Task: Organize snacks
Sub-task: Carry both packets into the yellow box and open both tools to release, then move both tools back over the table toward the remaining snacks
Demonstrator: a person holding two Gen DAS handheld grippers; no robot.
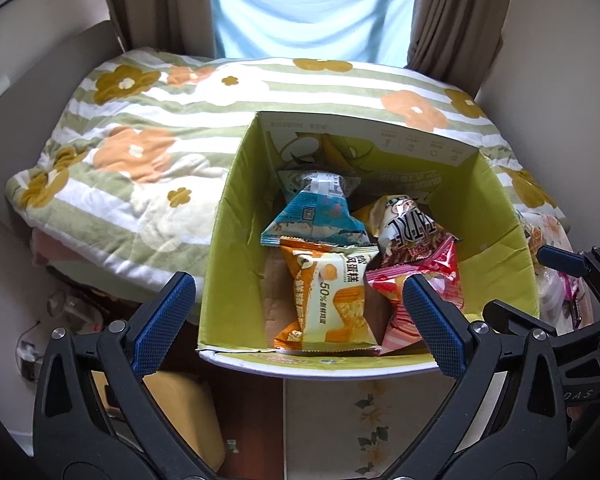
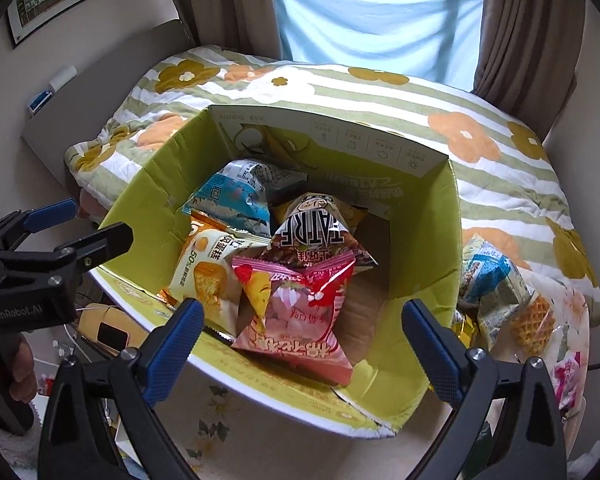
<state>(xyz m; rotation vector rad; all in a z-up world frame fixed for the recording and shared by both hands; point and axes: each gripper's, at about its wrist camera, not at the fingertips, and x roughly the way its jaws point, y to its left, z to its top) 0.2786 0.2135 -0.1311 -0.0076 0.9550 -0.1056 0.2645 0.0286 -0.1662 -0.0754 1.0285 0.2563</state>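
Right wrist view: the right tongs [image 2: 302,338] stand spread wide with nothing pinched, their blue pads on either side of the pink marshmallow packet [image 2: 300,320], which lies free just beyond and between them at the near end of the green cardboard box [image 2: 424,240]. To its left in the box lies the orange cake packet [image 2: 208,272], and behind it the brown-and-white packet [image 2: 314,236] leans up, then the blue packet [image 2: 236,196] toward the far wall. Outside the box, on the right, a blue-and-white waffle snack packet [image 2: 496,292] lies on the table [image 2: 568,308].

Left wrist view: the left tongs [image 1: 296,324] are likewise spread and grip nothing, held over the near rim of the box [image 1: 236,216]. The orange cake packet [image 1: 328,300] lies beyond and between the pads; the pink marshmallow packet [image 1: 428,280] is partly hidden behind the right pad. The blue packet [image 1: 320,212] lies deeper in. In the right wrist view, these tongs [image 2: 76,224] show at the left edge, beside the box.

Beyond the box lies a flowered striped quilt [image 1: 140,152] on a bed, then brown curtains [image 1: 456,12] around a window.
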